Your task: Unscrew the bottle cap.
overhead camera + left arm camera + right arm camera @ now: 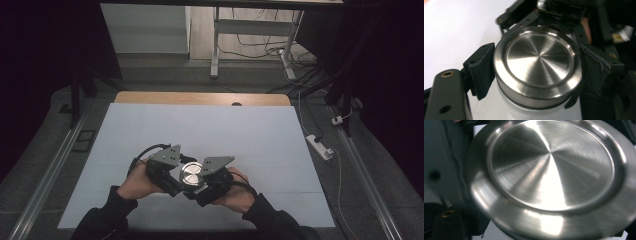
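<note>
Gripping a steel lid (537, 66) on a white container over the near surface (210, 125): left claw (172, 175) clamped on the lid, right claw (207, 185) closed low, apparently bracing the body. Twist steadily, pads square.

Looks like a lab/test bay: white-topped table (200, 130) as the landmark, black curtains (45, 45) either side, cables (270, 47) and power strip (320, 146) on the floor behind it.

The high view is dim, its surroundings almost black, with the pale worktop (210, 130) softly lit from above. Up close, the steel lid (537, 66) throws streaky glare; the right gripper view is blurred and overexposed.
</note>
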The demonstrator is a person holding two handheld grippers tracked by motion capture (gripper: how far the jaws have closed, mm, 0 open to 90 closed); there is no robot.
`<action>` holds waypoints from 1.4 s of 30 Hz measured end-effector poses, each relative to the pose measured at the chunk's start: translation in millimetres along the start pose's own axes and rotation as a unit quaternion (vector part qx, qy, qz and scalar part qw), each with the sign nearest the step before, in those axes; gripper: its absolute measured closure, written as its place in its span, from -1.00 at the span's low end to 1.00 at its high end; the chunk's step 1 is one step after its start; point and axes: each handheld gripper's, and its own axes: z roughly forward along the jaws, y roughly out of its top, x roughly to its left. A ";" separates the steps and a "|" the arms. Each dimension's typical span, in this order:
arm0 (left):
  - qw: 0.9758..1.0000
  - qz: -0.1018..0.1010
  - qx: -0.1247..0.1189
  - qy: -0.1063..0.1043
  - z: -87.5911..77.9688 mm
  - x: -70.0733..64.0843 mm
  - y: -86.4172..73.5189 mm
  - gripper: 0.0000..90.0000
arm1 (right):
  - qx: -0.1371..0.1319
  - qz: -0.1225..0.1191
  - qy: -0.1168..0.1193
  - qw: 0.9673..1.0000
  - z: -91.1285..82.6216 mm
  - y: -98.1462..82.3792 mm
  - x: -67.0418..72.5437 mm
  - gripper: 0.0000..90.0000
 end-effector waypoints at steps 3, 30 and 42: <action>0.998 -0.032 -0.003 0.053 8.6 -3.8 4.0 -0.57 | -0.001 0.020 -0.035 0.999 -0.9 -1.8 -6.5 -0.67; 0.988 -0.096 -0.041 0.111 11.4 -11.5 8.0 -0.57 | -0.005 0.062 -0.075 0.995 0.1 -5.9 -11.5 -0.67; 0.986 -0.099 -0.058 0.118 -8.1 -10.1 7.1 -0.57 | -0.002 0.062 -0.078 0.995 -2.0 -9.2 -19.2 -0.67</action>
